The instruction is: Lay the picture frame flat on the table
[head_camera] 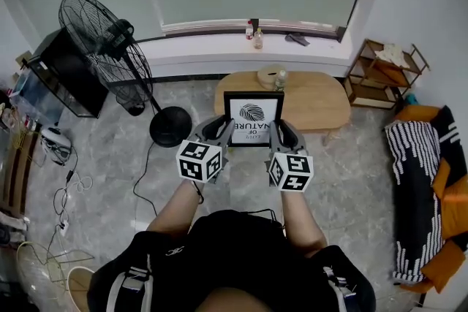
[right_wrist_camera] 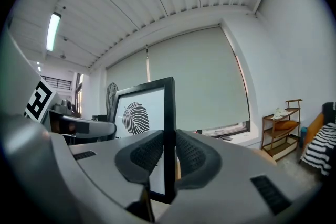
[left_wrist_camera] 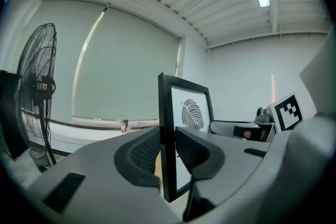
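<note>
A black picture frame [head_camera: 253, 118] with a leaf print is held upright, tilted a little, over the near edge of the oval wooden table [head_camera: 319, 103]. My left gripper [head_camera: 221, 131] is shut on its left side and my right gripper [head_camera: 279, 133] on its right side. In the left gripper view the frame [left_wrist_camera: 190, 113] stands edge-on between the pads of the left gripper [left_wrist_camera: 168, 148], which press front and back. In the right gripper view the frame [right_wrist_camera: 137, 117] is pinched the same way by the right gripper [right_wrist_camera: 169, 152].
A round wooden item [head_camera: 269, 75] and a small jar [head_camera: 280, 81] sit at the table's far side. A standing fan [head_camera: 108, 47] with a round base [head_camera: 170, 126] is to the left, a wooden shelf [head_camera: 385, 73] to the right. Cables [head_camera: 66, 179] lie on the floor.
</note>
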Demonstrator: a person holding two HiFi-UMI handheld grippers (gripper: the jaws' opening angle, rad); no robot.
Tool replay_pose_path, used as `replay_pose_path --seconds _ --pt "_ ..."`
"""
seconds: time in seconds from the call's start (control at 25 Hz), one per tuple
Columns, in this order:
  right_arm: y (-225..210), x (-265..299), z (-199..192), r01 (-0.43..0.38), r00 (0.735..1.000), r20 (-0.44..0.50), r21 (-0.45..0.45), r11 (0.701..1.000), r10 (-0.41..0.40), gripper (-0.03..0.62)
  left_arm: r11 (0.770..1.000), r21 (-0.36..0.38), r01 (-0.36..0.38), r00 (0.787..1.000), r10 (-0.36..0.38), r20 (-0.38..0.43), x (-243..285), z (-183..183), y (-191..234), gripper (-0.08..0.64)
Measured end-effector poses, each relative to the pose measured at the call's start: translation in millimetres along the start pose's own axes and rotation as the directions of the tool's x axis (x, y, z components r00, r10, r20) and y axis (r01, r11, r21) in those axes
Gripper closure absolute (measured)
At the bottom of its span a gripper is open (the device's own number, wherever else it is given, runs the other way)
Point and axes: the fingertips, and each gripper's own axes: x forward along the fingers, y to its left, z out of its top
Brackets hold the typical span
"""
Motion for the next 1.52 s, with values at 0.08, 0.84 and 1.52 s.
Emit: replay_pose_path --seconds 0.08,0.84,1.52 --pt "-8.2 1.3 0.9 -0.008 1.0 0.0 0.004 1.0 0.008 0.503 1.0 0.004 -0.007 1.0 0.007 0.001 6.4 1.2 -4.7 0.456" --pt "-44.2 29.1 -17.8 -0.025 0.999 -0.04 0.007 1.0 0.025 0.503 0.999 -0.021 -0.023 1.0 0.023 -0.005 50.2 -17.8 -2.2 0.456" --pt "-76.7 172.1 8.8 0.031 0.999 -0.039 -0.023 0.999 -0.032 0.504 0.999 -0.012 0.044 0.999 -0.044 0.014 168.0 24.7 93.9 0.456"
